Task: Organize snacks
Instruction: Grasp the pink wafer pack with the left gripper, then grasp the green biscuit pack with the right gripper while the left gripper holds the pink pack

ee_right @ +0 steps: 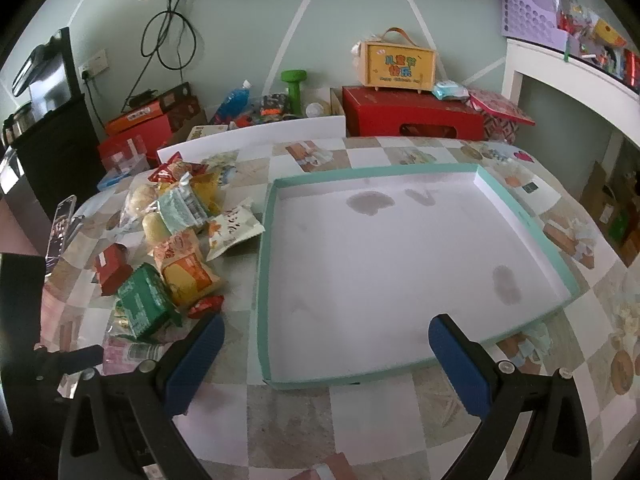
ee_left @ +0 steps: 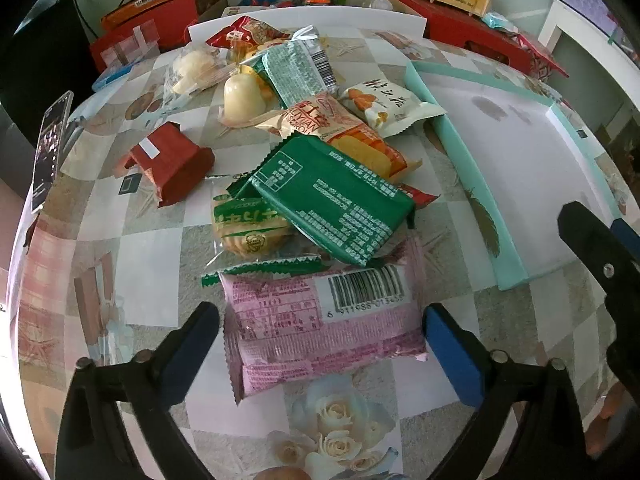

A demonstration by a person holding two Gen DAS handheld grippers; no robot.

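Left claw (ee_left: 322, 334): spread wide, blue pads either side of the pink packet (ee_left: 320, 324), not pressing it. The packet lies flat on the tabletop (ee_left: 132, 240), printed back and barcode up, long axis running straight across the gap between the fingers, serrated ends facing each pad.

Landmark: the pink packet, nearest member of the snack pile.
- Dark green packet (ee_left: 332, 200): just beyond the pink packet, overlapping its far edge, back side up, long axis slanting from far-left to near-right.
- Round cracker in clear and green wrap (ee_left: 250, 228): beyond and left of the pink packet, partly under the dark green one.
- Orange bread packet (ee_left: 348, 136): further beyond, long axis slanting like the dark green packet's.
- White packet with orange print (ee_left: 390, 106): beyond and right, its tip touching the tray's near wall.
- Light green packet (ee_left: 296, 68), pale jelly cup (ee_left: 242, 96), red packet (ee_left: 248, 32): far end of the pile.
- Small red carton (ee_left: 172, 162): beyond and left, apart from the pile, tipped on its side.
- Teal-rimmed tray (ee_left: 456, 136): right of the pink packet, white floor with dark stains.

Right claw (ee_right: 326, 354): spread wide, gripping nothing, hanging over the tray's (ee_right: 260, 280) near rim. From this view the pink packet (ee_right: 128, 354) sits left of the tray's near-left corner, the left claw's fingertip just beside it.
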